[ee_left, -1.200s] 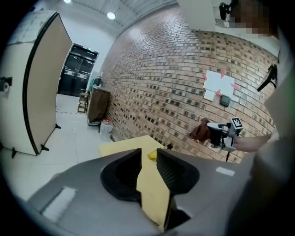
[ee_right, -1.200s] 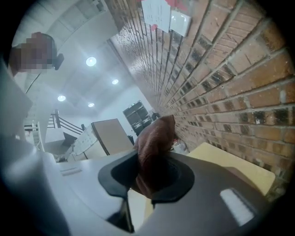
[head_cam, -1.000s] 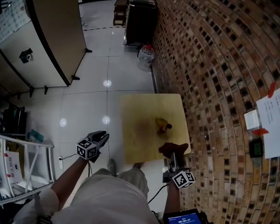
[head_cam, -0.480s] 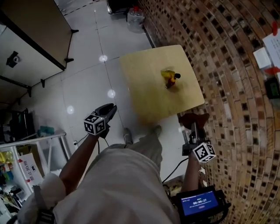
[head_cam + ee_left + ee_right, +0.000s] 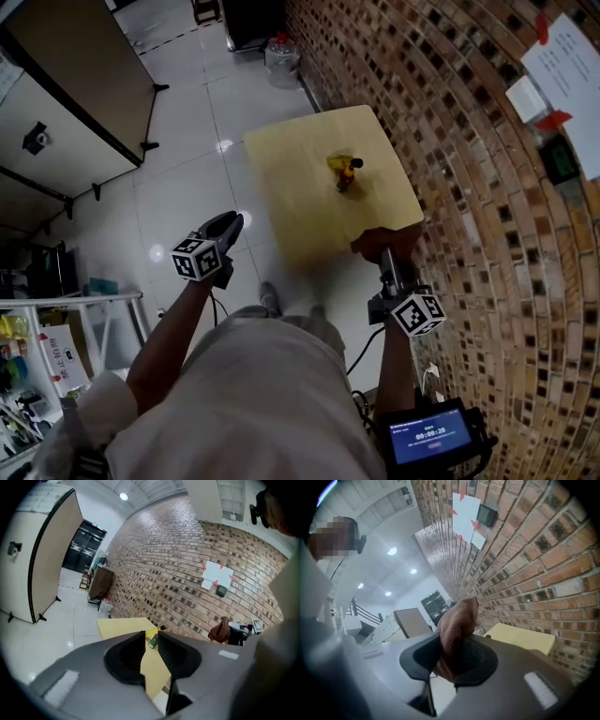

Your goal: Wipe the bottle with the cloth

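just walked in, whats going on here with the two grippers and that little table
A person stands at a small pale wooden table against a brick wall, a gripper in each hand. The right gripper is clamped on a bunched brown cloth, held near the table's near edge. The left gripper is empty, jaws slightly apart, out over the floor left of the table. A small dark-capped bottle with some yellow on it sits on the table, untouched, so wiping has not yet begun.

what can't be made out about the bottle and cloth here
- Bottle: too small in the head view and the left gripper view to read its label.
- Yellow thing beside it: too small to identify.
- Cloth: its lower end is hidden between the jaws in the right gripper view.
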Action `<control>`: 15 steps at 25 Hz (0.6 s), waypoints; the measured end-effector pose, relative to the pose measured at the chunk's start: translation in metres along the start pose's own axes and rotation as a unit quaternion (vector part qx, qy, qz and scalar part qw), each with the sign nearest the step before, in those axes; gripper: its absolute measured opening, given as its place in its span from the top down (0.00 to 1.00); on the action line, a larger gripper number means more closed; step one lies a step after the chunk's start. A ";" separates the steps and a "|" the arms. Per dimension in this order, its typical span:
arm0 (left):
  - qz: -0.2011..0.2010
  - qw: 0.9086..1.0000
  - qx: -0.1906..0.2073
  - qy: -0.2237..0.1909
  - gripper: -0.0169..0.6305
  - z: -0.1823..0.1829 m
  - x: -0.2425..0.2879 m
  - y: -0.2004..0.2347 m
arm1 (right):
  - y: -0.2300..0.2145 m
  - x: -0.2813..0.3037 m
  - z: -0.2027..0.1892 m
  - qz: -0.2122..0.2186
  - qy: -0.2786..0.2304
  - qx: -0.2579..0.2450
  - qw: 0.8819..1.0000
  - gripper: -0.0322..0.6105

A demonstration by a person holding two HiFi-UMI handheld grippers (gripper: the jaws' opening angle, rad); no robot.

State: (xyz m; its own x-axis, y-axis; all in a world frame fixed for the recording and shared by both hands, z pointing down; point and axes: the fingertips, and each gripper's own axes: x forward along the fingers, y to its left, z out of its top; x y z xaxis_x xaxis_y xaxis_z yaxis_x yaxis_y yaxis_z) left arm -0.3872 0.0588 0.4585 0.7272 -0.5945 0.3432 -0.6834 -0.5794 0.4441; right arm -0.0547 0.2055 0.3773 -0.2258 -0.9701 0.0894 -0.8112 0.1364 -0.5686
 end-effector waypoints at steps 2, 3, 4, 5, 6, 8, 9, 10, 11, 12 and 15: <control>0.000 0.999 -0.035 -0.021 0.83 0.005 0.002 -0.023 | 0.008 -0.010 0.009 0.015 0.000 -0.002 1.000 0.82; 0.002 0.998 -0.052 -0.028 0.83 0.004 0.002 -0.033 | 0.011 -0.018 0.012 0.021 -0.001 0.000 1.000 0.82; 0.006 0.997 -0.065 -0.032 0.83 0.002 0.000 -0.043 | 0.011 -0.027 0.012 0.026 -0.002 0.005 1.000 0.82; 0.010 0.997 -0.072 -0.034 0.83 -0.001 -0.002 -0.053 | 0.011 -0.038 0.012 0.033 -0.004 0.010 0.999 0.82; 0.012 0.997 -0.073 -0.035 0.83 -0.003 -0.005 -0.064 | 0.009 -0.048 0.010 0.038 -0.004 0.013 0.999 0.82; 0.014 0.997 -0.065 -0.039 0.84 -0.007 -0.010 -0.086 | 0.002 -0.065 0.007 0.043 0.002 0.016 0.999 0.82; 0.015 0.997 -0.062 -0.041 0.84 -0.009 -0.013 -0.095 | -0.002 -0.073 0.005 0.044 0.006 0.016 0.999 0.82; 0.018 0.997 -0.061 -0.044 0.84 -0.012 -0.017 -0.102 | -0.007 -0.079 0.002 0.046 0.010 0.016 0.999 0.82; 0.022 0.997 -0.062 -0.048 0.84 -0.016 -0.022 -0.108 | -0.011 -0.085 -0.001 0.048 0.015 0.017 0.999 0.82; 0.027 0.996 -0.065 -0.051 0.84 -0.021 -0.026 -0.113 | -0.015 -0.090 -0.004 0.050 0.019 0.017 0.998 0.82; 0.042 0.994 -0.082 -0.056 0.85 -0.045 -0.041 -0.122 | -0.027 -0.103 -0.012 0.053 0.033 0.013 0.998 0.82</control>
State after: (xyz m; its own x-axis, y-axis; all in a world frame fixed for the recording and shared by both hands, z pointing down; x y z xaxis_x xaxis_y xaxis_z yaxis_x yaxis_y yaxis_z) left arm -0.3307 0.1785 0.4272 0.6501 -0.7007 0.2939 -0.7145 -0.4322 0.5502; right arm -0.0154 0.3045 0.3932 -0.3457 -0.9348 0.0812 -0.7667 0.2315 -0.5988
